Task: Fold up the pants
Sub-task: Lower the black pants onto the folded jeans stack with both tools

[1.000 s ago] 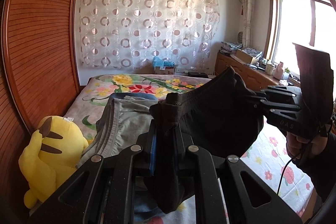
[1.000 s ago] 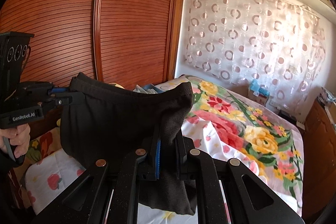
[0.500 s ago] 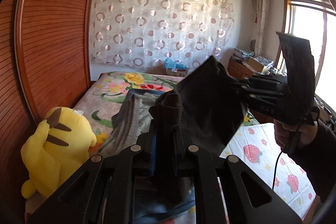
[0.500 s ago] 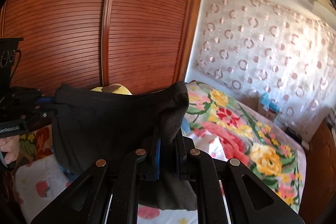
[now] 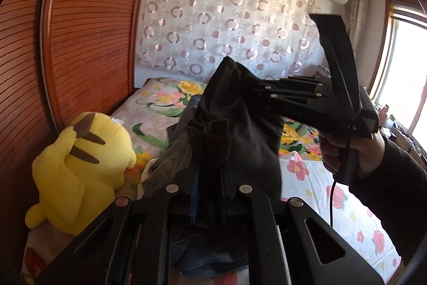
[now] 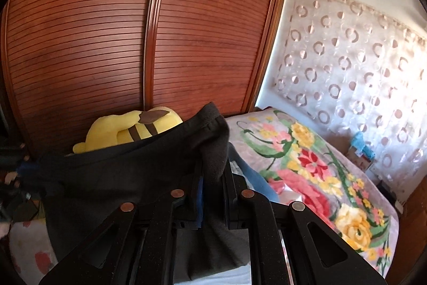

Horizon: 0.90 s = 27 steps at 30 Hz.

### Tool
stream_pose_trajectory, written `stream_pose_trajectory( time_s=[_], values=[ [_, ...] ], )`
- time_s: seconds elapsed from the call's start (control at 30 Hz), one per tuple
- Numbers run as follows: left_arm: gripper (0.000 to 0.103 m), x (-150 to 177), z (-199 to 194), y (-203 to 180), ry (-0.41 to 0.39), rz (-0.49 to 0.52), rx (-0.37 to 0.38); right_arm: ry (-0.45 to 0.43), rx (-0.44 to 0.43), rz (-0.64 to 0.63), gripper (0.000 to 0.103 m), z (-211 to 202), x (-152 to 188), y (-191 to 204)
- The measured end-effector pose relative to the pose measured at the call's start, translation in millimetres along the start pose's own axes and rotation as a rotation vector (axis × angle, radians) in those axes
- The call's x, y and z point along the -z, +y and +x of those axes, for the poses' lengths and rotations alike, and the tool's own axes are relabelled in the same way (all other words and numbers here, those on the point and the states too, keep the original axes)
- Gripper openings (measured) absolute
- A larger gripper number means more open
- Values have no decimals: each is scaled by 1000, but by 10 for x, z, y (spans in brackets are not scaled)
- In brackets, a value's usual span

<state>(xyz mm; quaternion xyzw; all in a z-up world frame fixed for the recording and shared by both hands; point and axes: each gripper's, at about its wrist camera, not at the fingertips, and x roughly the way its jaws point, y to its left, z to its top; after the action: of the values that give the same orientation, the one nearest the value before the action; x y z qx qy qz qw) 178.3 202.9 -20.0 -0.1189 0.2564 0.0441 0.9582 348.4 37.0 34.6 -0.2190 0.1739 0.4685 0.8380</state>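
Observation:
Dark black pants [image 5: 240, 130] hang in the air above the bed, held at both ends of the waistband. My left gripper [image 5: 208, 172] is shut on one corner of the waistband. My right gripper [image 6: 213, 172] is shut on the other corner; it also shows in the left wrist view [image 5: 250, 87], close to my left gripper. In the right wrist view the pants [image 6: 112, 178] sag between the two grippers, and my left gripper [image 6: 29, 167] sits at the far left edge, mostly hidden.
A yellow plush toy [image 5: 80, 159] lies against the wooden wardrobe doors [image 6: 133, 44]. A pile of grey and blue clothes [image 5: 170, 159] lies on the flowered bed [image 6: 307, 167]. A patterned curtain [image 5: 226, 26] hangs behind, and a window [image 5: 400, 66] is at the right.
Both grippers have swung left toward the wardrobe and come closer together, so the waistband between them has bunched and folded. Both stay shut on the pants.

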Motion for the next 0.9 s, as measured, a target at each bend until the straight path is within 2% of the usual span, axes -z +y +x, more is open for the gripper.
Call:
stream_pose_trajectory(
  time_s=[0.03, 0.07, 0.17, 0.33, 0.47, 0.7, 0.9],
  values=[
    [14, 16, 8, 17, 5, -6, -4, 5, -2, 11, 15, 24, -5, -23],
    [14, 40, 20, 28, 13, -15, -10, 13, -9, 27, 24, 55, -16, -46],
    [14, 100, 80, 53, 38, -31, -27, 3, -1, 83, 33, 16, 30, -181],
    [14, 142, 106, 65, 45, -31, -43, -8, -63, 125, 33, -135, 190, -332],
    [14, 173, 144, 68, 57, -29, -68, 41, -105, 147, 33, -88, 333, -442],
    [15, 203, 204, 92, 75, -30, -88, 133, -91, 216, 33, 263, 489, -651],
    [17, 184, 197, 82, 82, -16, -106, 101, -77, 258, 33, 215, 393, -554]
  ],
)
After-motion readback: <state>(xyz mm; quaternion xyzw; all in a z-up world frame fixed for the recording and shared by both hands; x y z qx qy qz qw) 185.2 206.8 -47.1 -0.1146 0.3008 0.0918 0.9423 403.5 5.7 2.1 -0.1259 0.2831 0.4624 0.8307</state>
